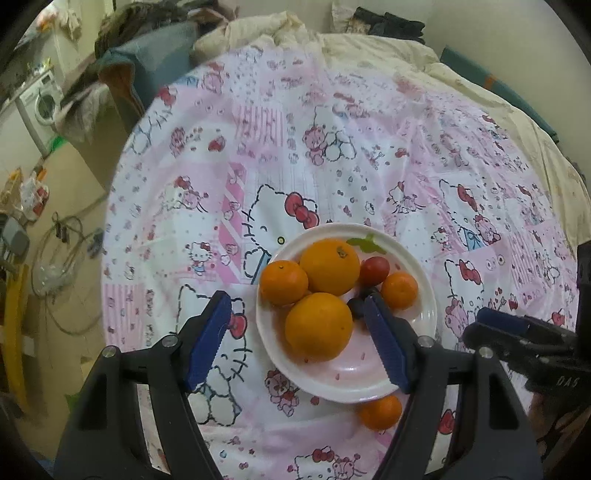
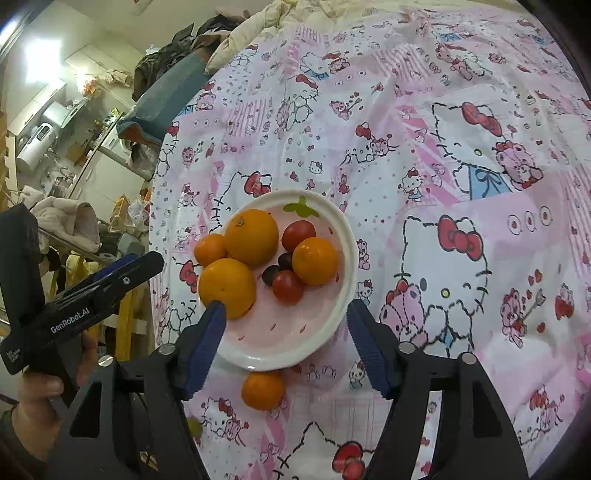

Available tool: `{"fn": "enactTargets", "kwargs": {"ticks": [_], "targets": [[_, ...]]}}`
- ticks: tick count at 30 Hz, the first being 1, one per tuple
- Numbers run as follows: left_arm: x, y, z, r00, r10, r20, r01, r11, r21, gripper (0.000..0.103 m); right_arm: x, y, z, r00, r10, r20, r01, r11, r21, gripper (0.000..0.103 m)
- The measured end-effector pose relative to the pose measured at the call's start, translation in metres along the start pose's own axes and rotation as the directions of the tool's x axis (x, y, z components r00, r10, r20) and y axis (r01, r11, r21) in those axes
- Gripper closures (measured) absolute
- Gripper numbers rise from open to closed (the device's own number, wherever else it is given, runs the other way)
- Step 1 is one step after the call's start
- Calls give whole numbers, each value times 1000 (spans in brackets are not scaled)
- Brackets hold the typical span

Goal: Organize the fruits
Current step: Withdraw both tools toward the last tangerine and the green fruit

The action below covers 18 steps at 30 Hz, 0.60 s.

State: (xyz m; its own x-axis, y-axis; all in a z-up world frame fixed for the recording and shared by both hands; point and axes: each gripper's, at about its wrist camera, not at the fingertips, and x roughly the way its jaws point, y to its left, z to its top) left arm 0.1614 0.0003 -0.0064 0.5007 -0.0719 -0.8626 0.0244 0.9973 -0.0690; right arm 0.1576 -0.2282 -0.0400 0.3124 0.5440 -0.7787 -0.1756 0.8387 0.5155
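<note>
A white and pink plate (image 1: 424,317) (image 2: 280,347) sits on the Hello Kitty bedsheet. It holds two large oranges (image 1: 318,326) (image 2: 227,287), smaller mandarins (image 1: 283,282) (image 2: 314,260), red cherry tomatoes (image 1: 374,270) (image 2: 288,286) and dark grapes (image 2: 285,260). One mandarin (image 1: 380,411) (image 2: 263,390) lies on the sheet just before the plate's near rim. My left gripper (image 1: 299,332) is open above the plate's near left side, empty. My right gripper (image 2: 286,343) is open above the plate's near rim, empty. A small green fruit (image 2: 194,424) shows beside the right gripper's left finger.
The bedsheet (image 1: 332,147) covers a bed with a crumpled cream quilt (image 1: 280,33) at the far end. To the left the bed edge drops to a cluttered floor with a washing machine (image 1: 40,103) and cables (image 1: 62,258).
</note>
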Motion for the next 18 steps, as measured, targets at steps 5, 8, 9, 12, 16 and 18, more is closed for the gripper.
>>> {"fn": "enactTargets", "kwargs": {"ticks": [5,8,9,12,16,18], "targets": [[-11,4,-17,1000,-9,-22,8,1000,-27,31,-14,7,-10,1000,-10,11,11,1000,-26,24],[-14,5,-31,998,-6,-57,4,999,-35,32,-19,6,-17,1000,-7,7,7,1000,-13,18],[-14,5,-36,997,-1,-72,-2,1000,-30,31,-20,6,-20,1000,-2,6,2,1000,-5,14],[-21,6,-52,996,-8,-87,5,1000,-31,31,-27,5,-28,1000,-1,15,1,1000,8,13],[-30,9,-66,996,-14,-84,10,999,-48,31,-31,4,-37,1000,3,11,-3,1000,27,13],[-34,10,-72,996,-14,-84,9,998,-56,31,-31,3,-41,1000,7,6,-7,999,40,13]]}}
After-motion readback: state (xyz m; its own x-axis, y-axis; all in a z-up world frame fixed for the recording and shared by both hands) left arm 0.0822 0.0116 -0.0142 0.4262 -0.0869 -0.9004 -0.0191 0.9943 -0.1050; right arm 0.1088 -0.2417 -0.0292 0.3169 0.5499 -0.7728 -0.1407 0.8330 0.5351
